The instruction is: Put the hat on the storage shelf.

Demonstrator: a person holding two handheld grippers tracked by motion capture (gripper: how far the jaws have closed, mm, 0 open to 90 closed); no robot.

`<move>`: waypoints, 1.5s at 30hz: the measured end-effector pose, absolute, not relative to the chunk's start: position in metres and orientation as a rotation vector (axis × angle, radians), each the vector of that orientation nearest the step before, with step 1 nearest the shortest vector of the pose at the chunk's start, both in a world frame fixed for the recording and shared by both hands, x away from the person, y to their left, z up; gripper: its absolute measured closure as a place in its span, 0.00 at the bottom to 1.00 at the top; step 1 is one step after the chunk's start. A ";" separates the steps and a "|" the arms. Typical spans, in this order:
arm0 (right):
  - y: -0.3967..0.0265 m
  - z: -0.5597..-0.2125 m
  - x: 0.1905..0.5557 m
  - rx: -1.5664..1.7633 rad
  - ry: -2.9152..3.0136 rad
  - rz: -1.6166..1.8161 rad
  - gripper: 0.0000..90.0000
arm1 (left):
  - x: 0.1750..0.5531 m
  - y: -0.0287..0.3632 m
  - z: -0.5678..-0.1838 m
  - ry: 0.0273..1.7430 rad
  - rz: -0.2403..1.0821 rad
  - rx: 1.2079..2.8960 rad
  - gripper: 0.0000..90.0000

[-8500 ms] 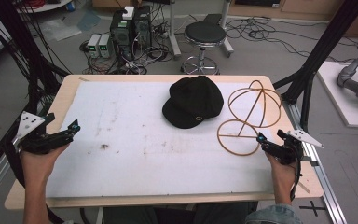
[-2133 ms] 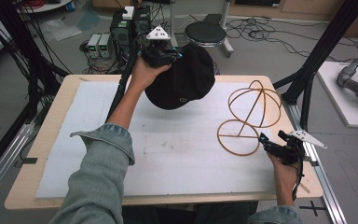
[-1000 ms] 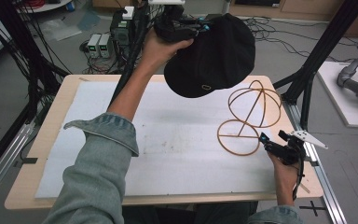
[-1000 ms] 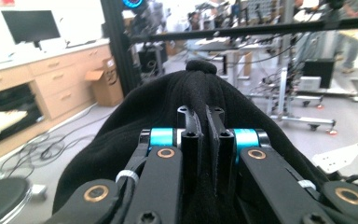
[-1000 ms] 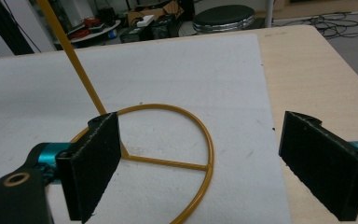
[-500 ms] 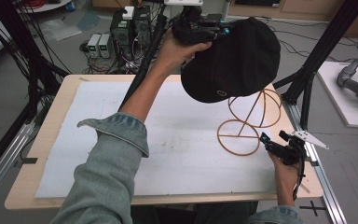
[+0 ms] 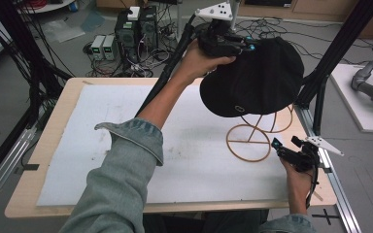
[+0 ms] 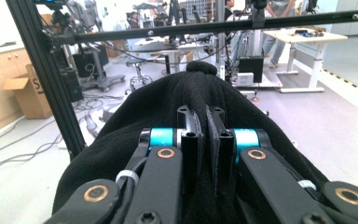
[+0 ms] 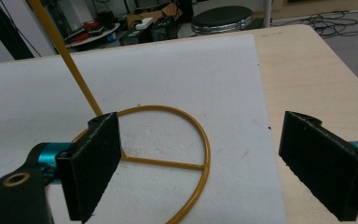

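Soft black fabric cap (image 7: 255, 80) hangs in the air over the far right of the table, above the yellow wire hat stand (image 7: 252, 141). Left gripper (image 8: 204, 140) has its 2 jaws pinched tight on a fold of cloth. Judged light and floppy, so it sags; a hold at the crown or brim edge suits. Right gripper (image 9: 200, 158) rests near the stand's base ring with jaws spread, holding nothing. White foam mat (image 7: 126, 145) lies beneath. The stand's upright loops could snag the brim.
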State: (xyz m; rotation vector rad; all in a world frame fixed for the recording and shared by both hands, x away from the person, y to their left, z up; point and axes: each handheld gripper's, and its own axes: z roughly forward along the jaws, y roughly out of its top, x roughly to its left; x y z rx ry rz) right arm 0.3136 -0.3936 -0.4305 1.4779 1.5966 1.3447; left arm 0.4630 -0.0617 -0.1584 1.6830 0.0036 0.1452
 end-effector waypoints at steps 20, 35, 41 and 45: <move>-0.395 -0.431 0.312 1.491 1.595 1.342 0.14 | 0.475 -0.095 -0.196 0.008 0.059 1.771 0.95; -0.396 -0.431 0.312 1.492 1.591 1.340 0.14 | 0.480 -0.104 -0.212 0.004 0.019 1.844 0.93; -0.397 -0.431 0.312 1.492 1.593 1.335 0.14 | 0.481 -0.107 -0.218 0.001 0.007 1.867 0.92; -0.397 -0.431 0.312 1.493 1.591 1.337 0.14 | 0.482 -0.109 -0.220 -0.009 0.005 1.884 0.89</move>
